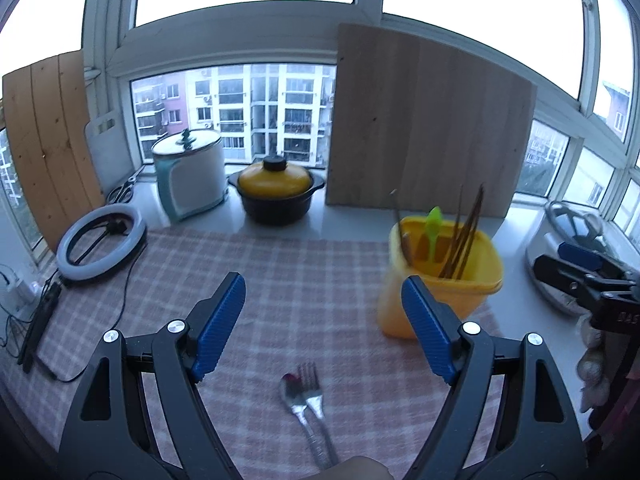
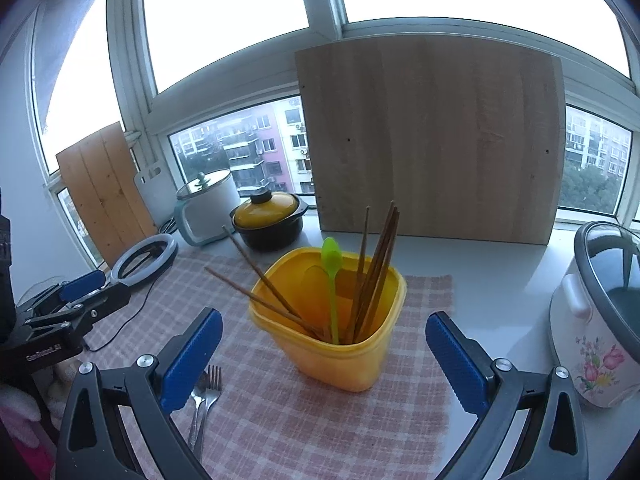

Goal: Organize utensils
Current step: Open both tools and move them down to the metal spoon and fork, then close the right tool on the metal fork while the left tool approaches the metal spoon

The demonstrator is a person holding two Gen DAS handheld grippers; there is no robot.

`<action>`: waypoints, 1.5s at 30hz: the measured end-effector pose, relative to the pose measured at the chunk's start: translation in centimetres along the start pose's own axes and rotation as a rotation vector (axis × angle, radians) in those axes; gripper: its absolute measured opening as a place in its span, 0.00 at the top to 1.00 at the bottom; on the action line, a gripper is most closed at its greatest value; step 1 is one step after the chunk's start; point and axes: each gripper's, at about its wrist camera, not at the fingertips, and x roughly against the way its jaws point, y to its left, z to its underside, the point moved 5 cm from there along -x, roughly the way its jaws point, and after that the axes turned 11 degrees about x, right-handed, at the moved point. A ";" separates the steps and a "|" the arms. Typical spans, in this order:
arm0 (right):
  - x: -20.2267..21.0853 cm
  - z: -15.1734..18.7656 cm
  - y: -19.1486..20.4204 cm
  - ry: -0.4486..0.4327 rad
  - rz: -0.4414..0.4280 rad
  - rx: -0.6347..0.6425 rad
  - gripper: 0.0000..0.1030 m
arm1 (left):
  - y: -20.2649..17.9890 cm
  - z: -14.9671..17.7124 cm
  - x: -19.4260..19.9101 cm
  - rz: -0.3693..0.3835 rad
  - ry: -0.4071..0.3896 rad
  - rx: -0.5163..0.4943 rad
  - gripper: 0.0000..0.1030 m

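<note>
Both ribbed blue-padded tools, left point(image 1: 324, 320) and right point(image 2: 324, 356), gape wide and empty; glossy yellow plastic tub point(image 2: 340, 344) bristles with thin wooden chopsticks point(image 2: 376, 272); shiny steel fork point(image 1: 310, 384) lies near on checked cloth point(image 1: 300, 272).

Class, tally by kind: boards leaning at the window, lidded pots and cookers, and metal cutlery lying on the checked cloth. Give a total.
Boards: 3 (pine board, white board, pale board)
Lidded pots and cookers: 3 (white pot, black pot, rice cooker)
Metal cutlery: 2 (fork, spoon)
Total: 8

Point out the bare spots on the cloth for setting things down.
Free: checked cloth between ring light and yellow container; also right of the container. Crowded: spoon and fork at the near edge.
</note>
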 end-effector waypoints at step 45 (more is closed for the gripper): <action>-5.7 9.8 6.9 0.315 -0.260 0.027 0.45 | 8.2 12.3 -13.5 0.102 0.507 0.128 0.73</action>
